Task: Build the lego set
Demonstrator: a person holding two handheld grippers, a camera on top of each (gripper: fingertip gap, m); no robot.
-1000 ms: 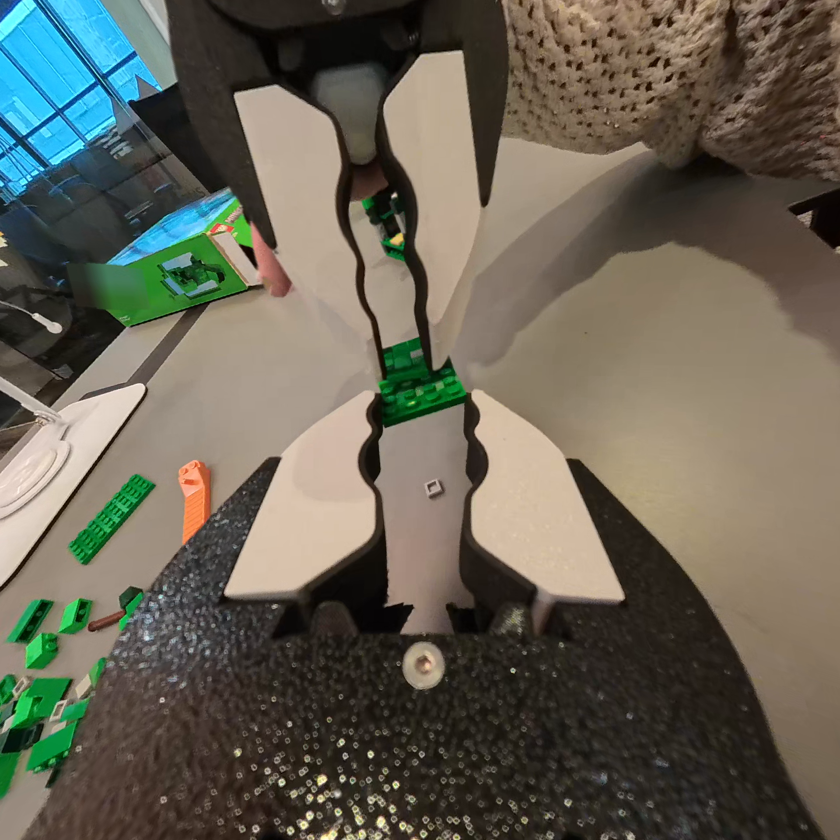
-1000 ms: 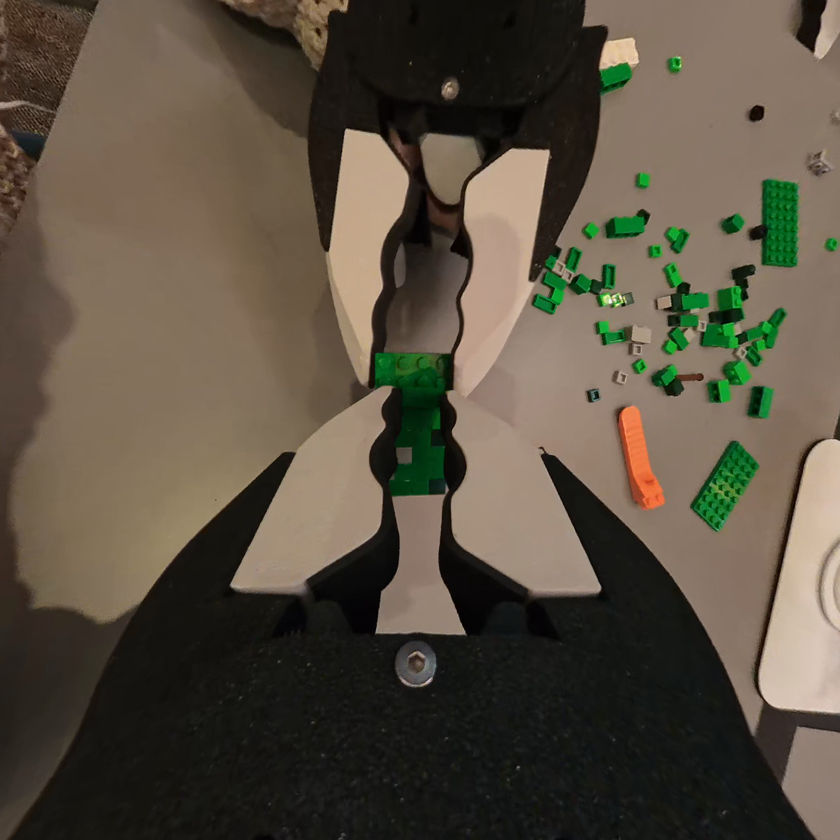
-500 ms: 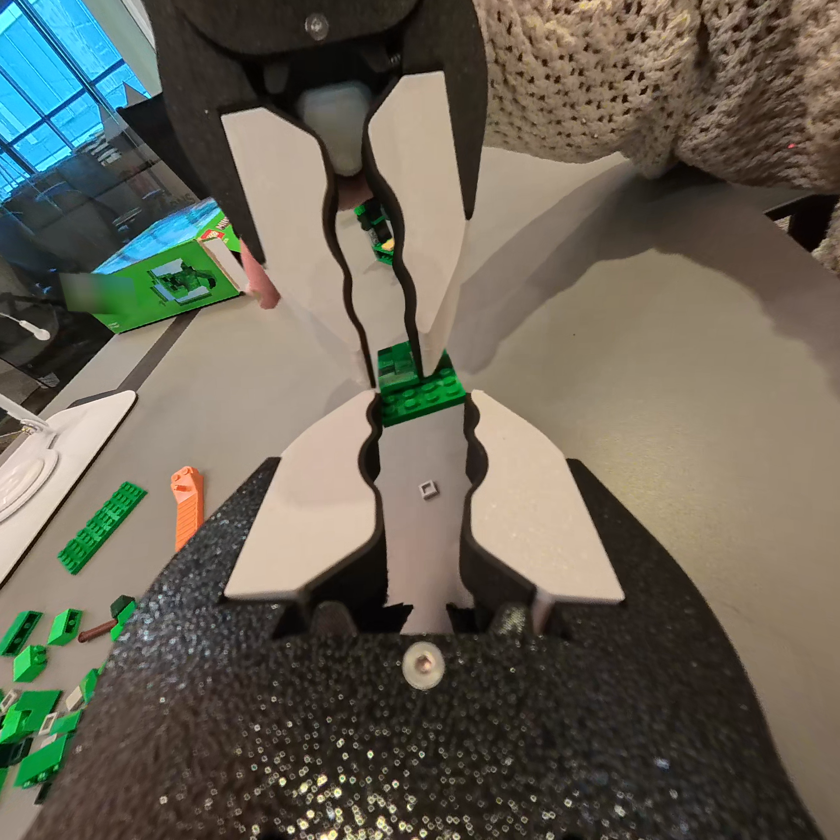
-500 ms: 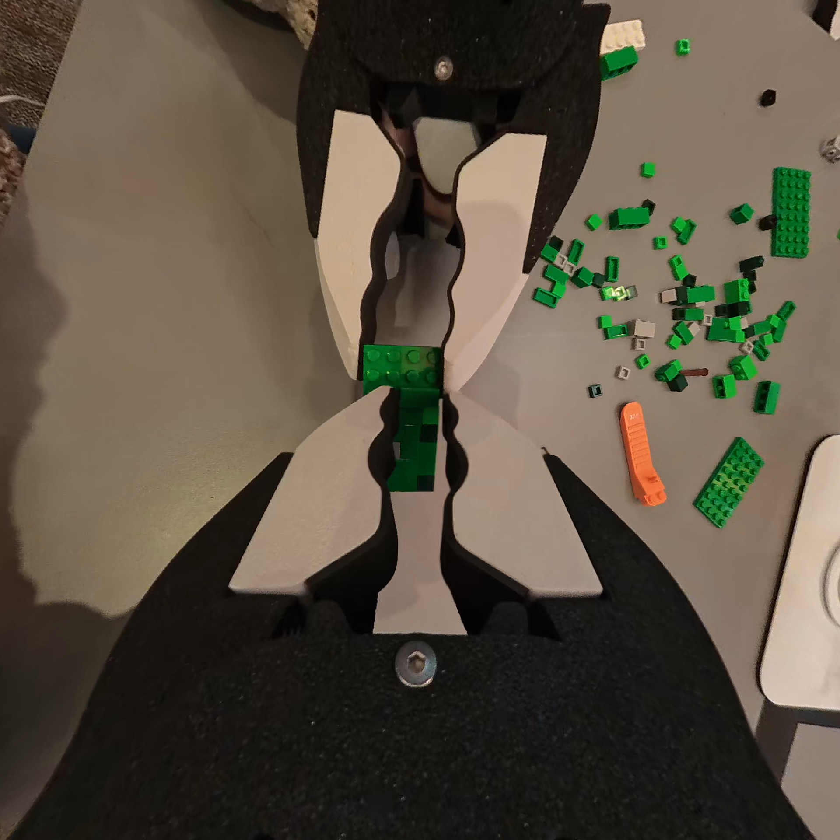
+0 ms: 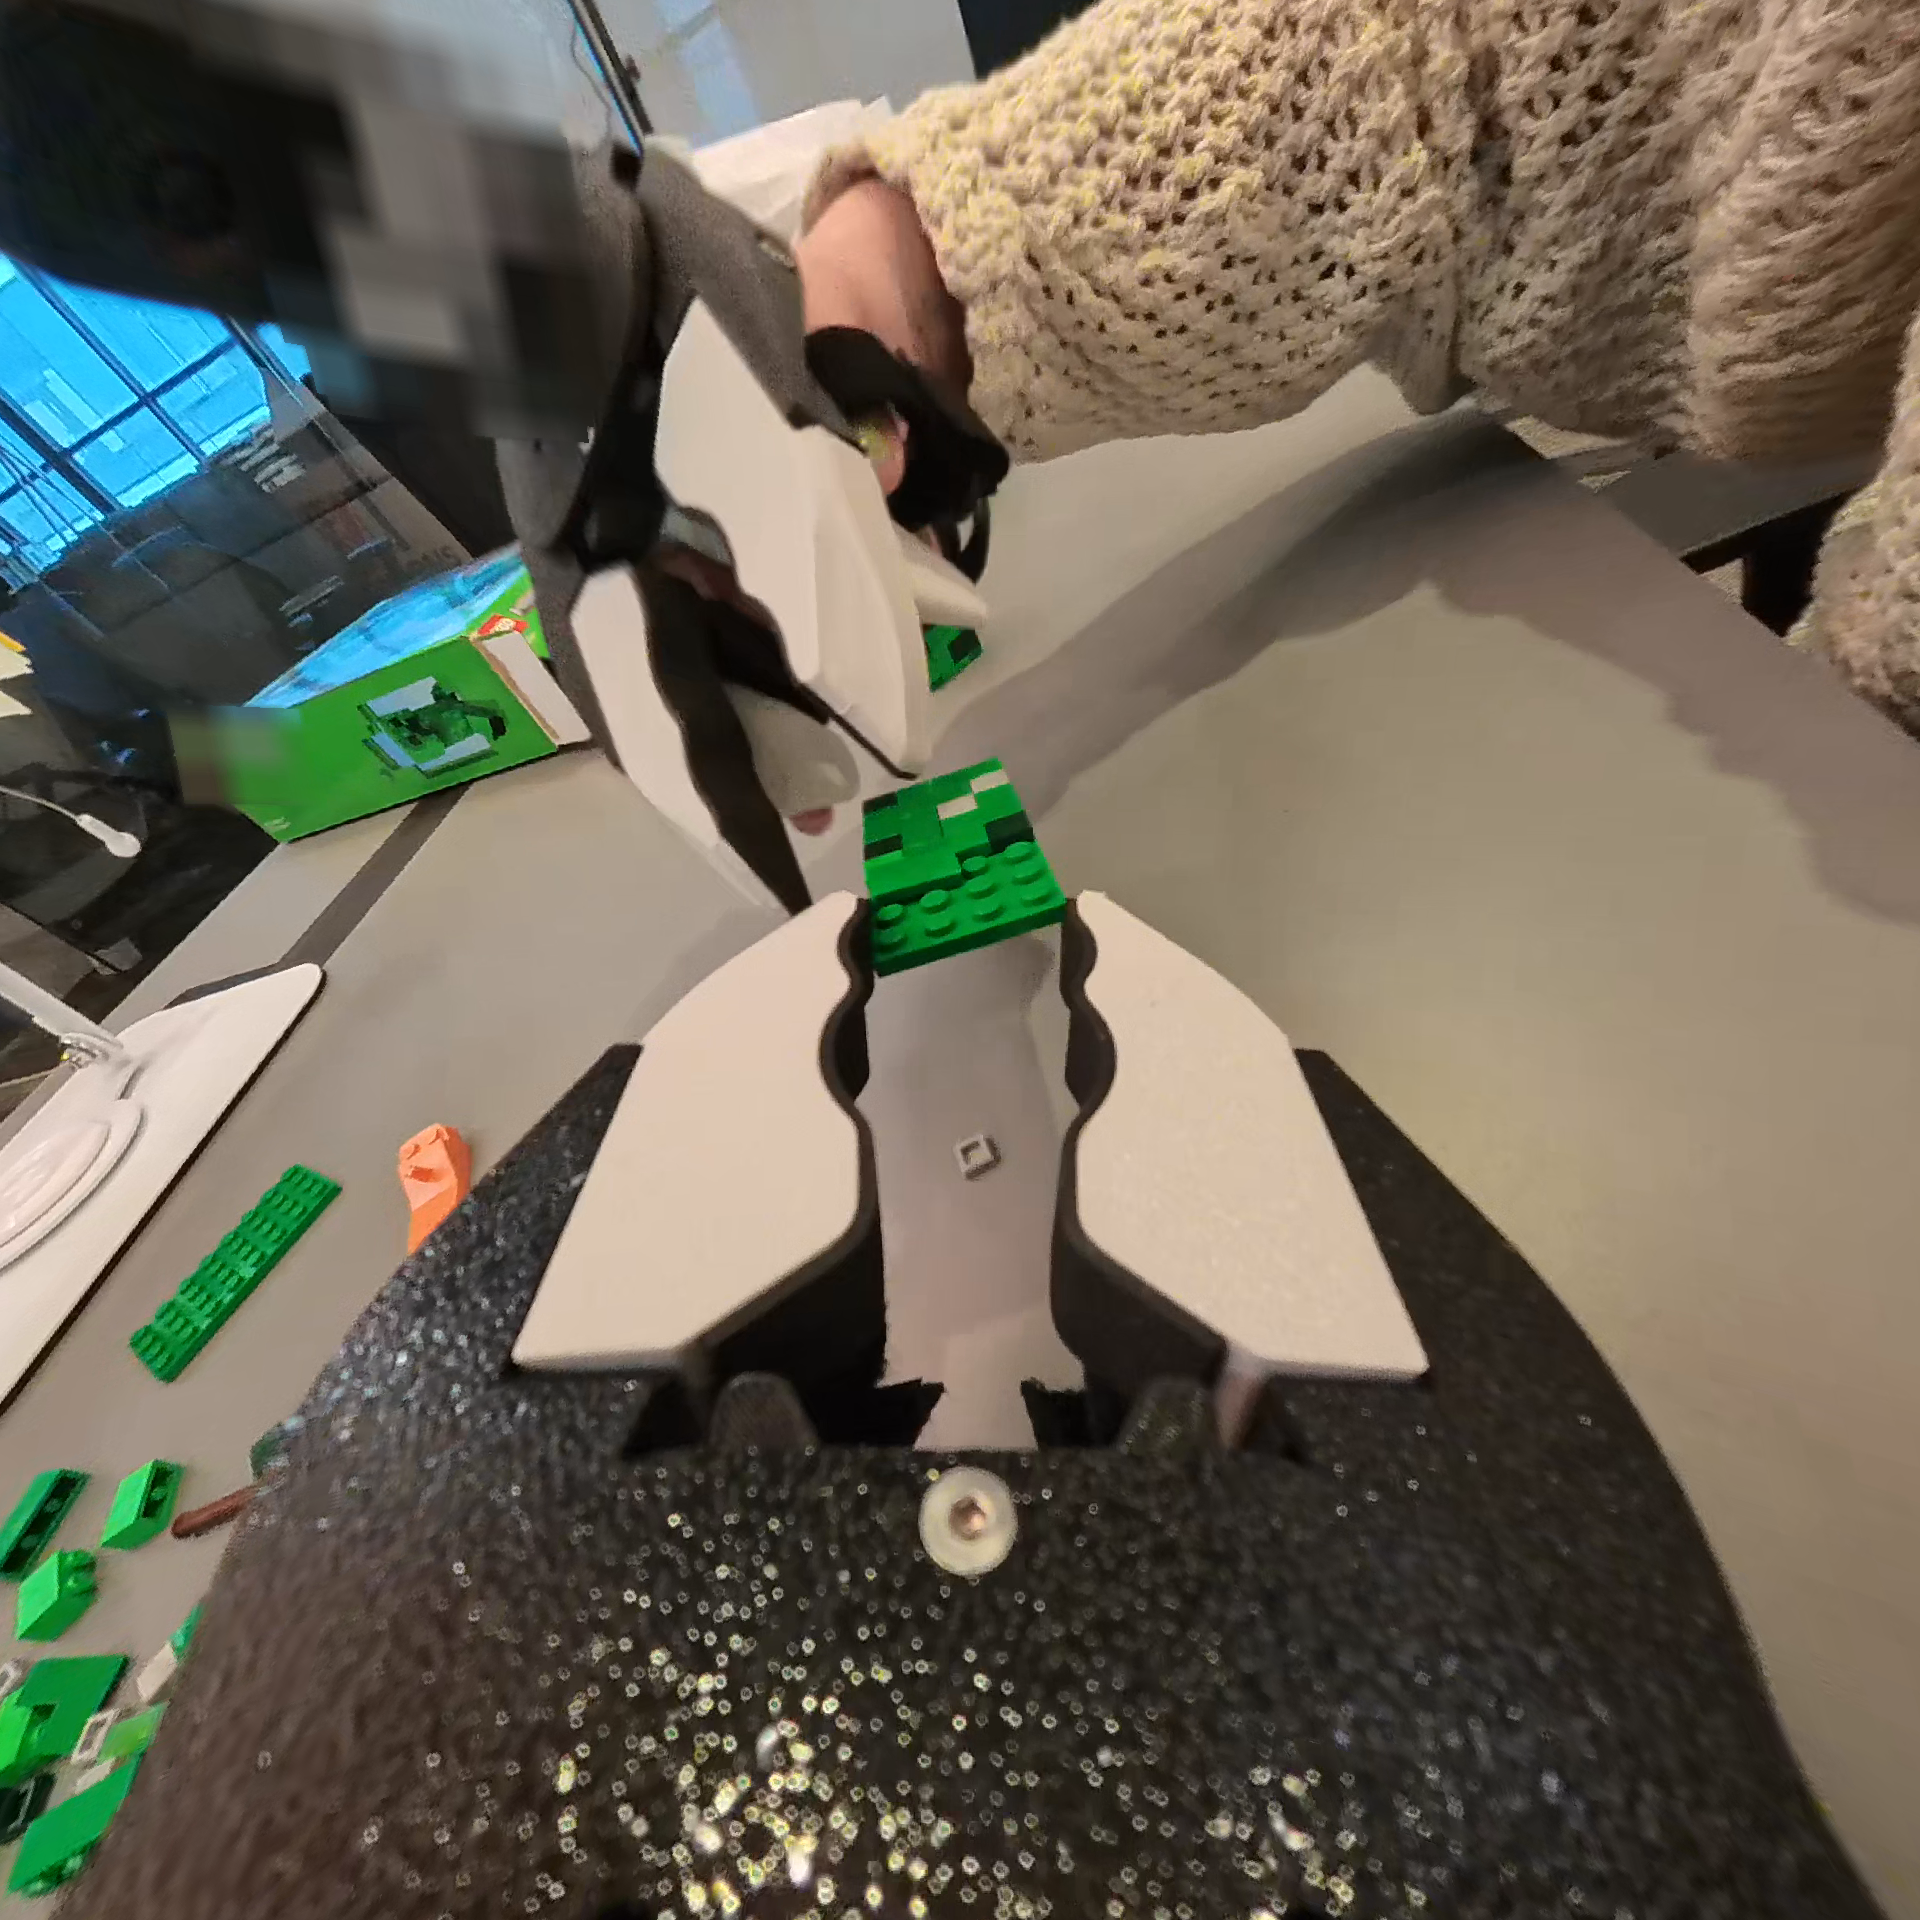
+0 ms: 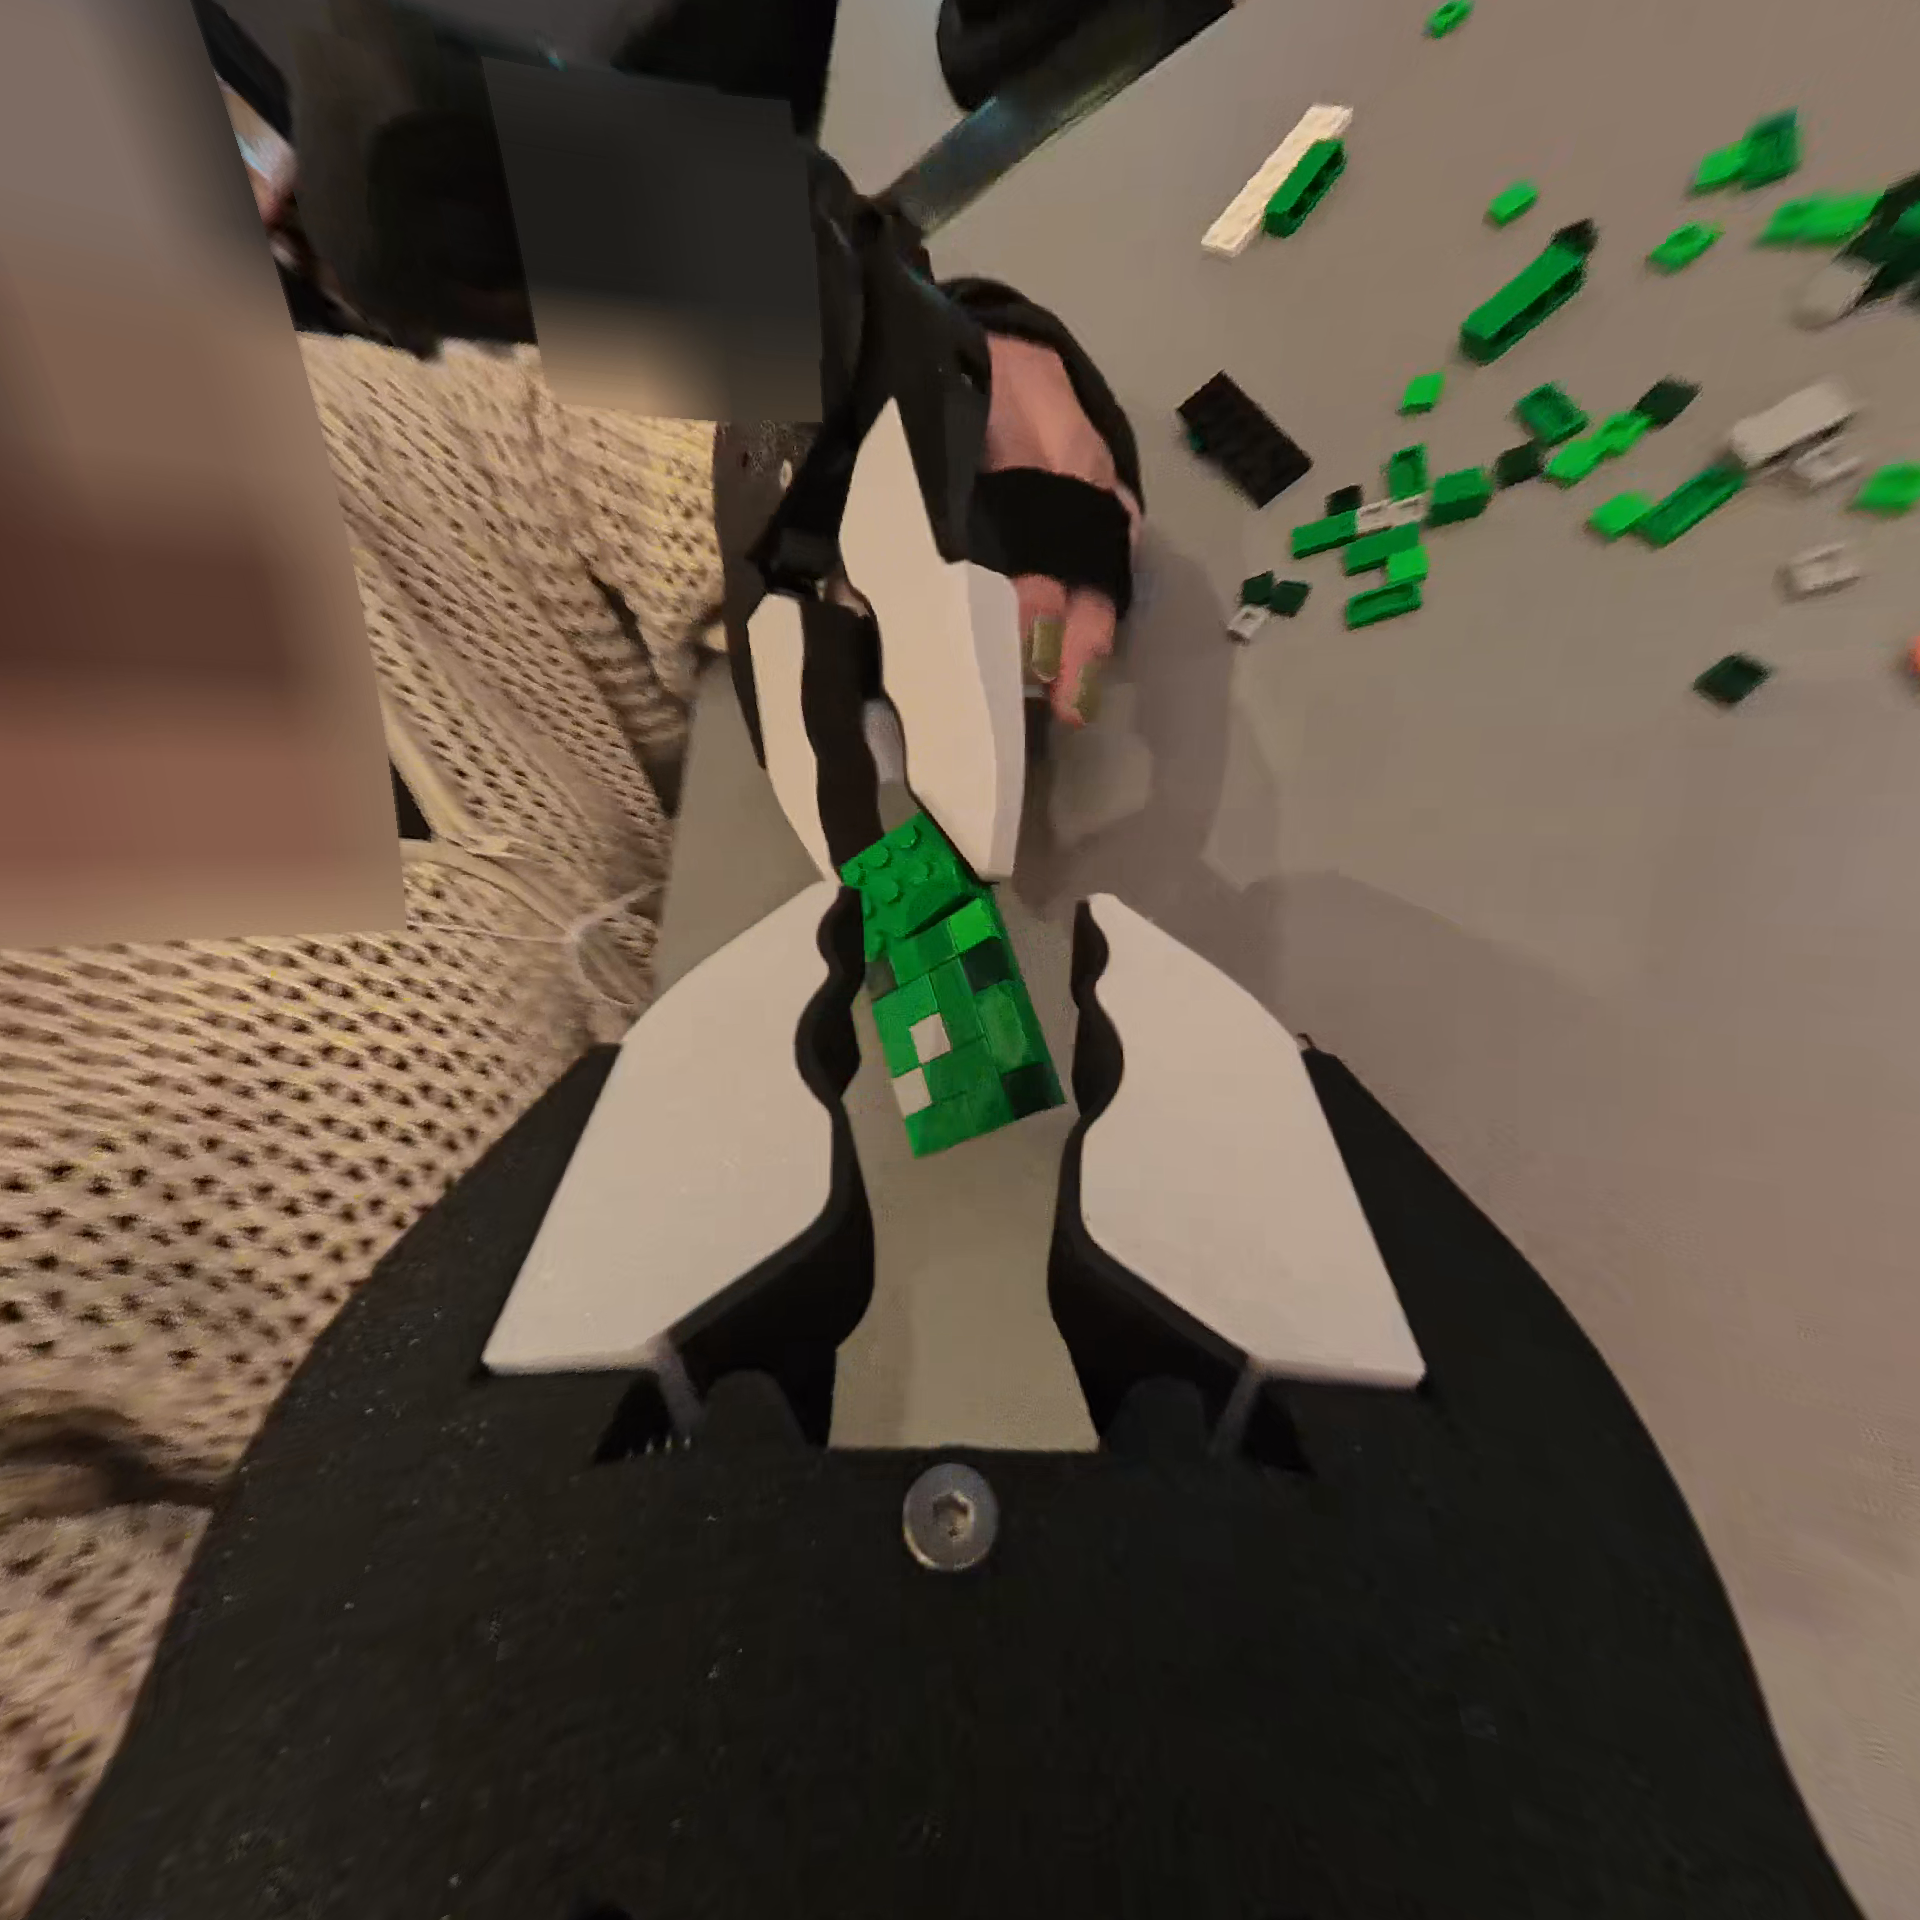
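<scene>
Lego assembly, a green block of stacked bricks with a studded plate at one end, sits at the tips of your left gripper, whose jaws are clamped on that plate so the built column sticks out forward, free for more work. To the left of those jaws, on the grey surface, lie a long green plate, an orange brick separator and loose green pieces, within reach as supply. Your right gripper has its jaws apart; in its view the column hangs between them and I judge it touches neither, so the hold looks to be the left gripper's alone. Right of these jaws, scattered bricks wait for the next pick.
</scene>
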